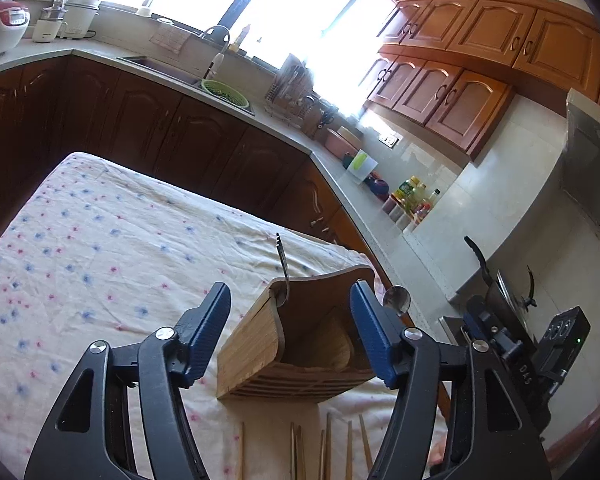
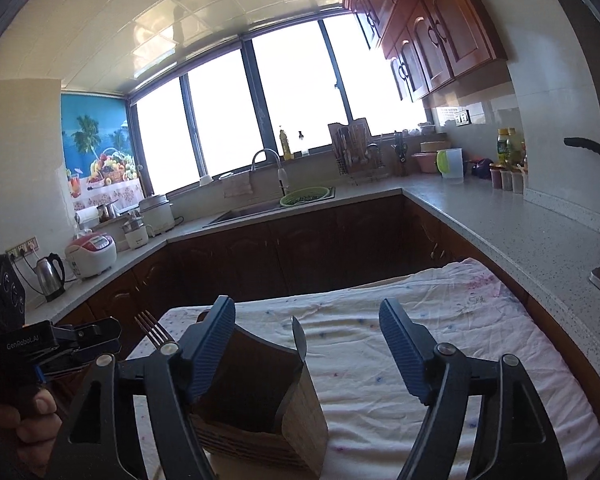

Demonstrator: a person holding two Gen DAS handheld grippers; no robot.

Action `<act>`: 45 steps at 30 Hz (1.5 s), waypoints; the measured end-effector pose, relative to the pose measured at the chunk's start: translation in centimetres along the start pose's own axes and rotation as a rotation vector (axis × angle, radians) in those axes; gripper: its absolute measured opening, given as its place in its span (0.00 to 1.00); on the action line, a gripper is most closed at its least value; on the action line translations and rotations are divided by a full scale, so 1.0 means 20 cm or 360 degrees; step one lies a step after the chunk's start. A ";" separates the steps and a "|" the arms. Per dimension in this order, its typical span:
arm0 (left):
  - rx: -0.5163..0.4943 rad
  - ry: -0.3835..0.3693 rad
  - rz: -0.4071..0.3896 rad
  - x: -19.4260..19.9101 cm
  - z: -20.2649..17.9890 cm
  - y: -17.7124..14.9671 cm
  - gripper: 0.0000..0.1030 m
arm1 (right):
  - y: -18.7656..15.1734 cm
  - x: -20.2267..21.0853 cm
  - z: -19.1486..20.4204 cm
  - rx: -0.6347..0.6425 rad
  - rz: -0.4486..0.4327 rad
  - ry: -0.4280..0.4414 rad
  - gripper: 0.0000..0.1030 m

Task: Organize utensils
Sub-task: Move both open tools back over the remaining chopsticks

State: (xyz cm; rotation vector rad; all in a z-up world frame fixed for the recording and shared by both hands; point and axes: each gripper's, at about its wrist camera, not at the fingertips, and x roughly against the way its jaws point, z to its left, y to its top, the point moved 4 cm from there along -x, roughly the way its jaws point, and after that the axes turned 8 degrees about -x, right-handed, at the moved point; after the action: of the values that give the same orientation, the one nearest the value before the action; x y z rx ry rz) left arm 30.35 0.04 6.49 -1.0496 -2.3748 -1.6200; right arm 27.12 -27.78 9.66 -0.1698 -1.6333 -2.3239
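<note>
Both grippers, left (image 1: 290, 322) and right (image 2: 306, 344), hang with jaws spread above the curved bamboo utensil holder (image 1: 260, 364). Only the left view shows wooden chopsticks (image 1: 326, 446) lying before the holder; only the right shows a knife tip (image 2: 299, 336) inside it.

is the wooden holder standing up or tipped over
Upright. The holder stands on the cloth with its open top up, and a fork leans inside it.

Home kitchen: sink (image 2: 260, 213), cabinets (image 1: 452, 92), countertop (image 2: 500, 216).
</note>
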 end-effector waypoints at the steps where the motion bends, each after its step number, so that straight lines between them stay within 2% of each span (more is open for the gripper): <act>1: -0.0001 0.0023 -0.0005 0.03 0.00 -0.01 0.71 | 0.01 0.03 -0.01 -0.0035 -0.0008 0.0013 0.92; 2: -0.0007 0.0050 -0.0015 0.06 0.01 -0.03 0.72 | 0.02 0.06 -0.03 -0.0069 -0.0015 0.0027 0.99; 3: -0.0017 0.0078 -0.0021 0.09 0.01 -0.04 0.73 | 0.02 0.10 -0.04 -0.0098 -0.0022 0.0041 1.00; 9: -0.0050 0.0211 0.0001 0.23 0.03 -0.19 0.78 | -0.06 0.25 -0.08 -0.0166 0.0032 0.0030 1.00; 15: -0.0059 0.0273 0.0063 0.31 0.05 -0.37 0.78 | -0.23 0.38 -0.12 -0.0239 0.0151 0.0006 1.00; 20: -0.0127 0.0314 0.0132 0.35 0.03 -0.51 0.78 | -0.40 0.45 -0.15 -0.0275 0.0256 -0.0013 1.00; 30: -0.0205 0.0362 0.0259 0.32 -0.01 -0.69 0.78 | -0.61 0.50 -0.17 -0.0285 0.0396 -0.0061 1.00; 42: -0.0250 0.0413 0.0383 0.21 0.00 -0.73 0.78 | -0.69 0.41 -0.14 -0.0256 0.0492 -0.0076 0.99; 45: -0.0268 0.0422 0.0431 0.15 -0.01 -0.74 0.78 | -0.70 0.38 -0.14 -0.0244 0.0518 -0.0099 0.94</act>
State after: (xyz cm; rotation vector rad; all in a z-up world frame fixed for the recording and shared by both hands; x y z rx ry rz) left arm 19.41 -1.64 -3.93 -1.0522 -1.8696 -1.7539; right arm 15.89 -27.42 -1.90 -0.5059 -1.3363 -2.2065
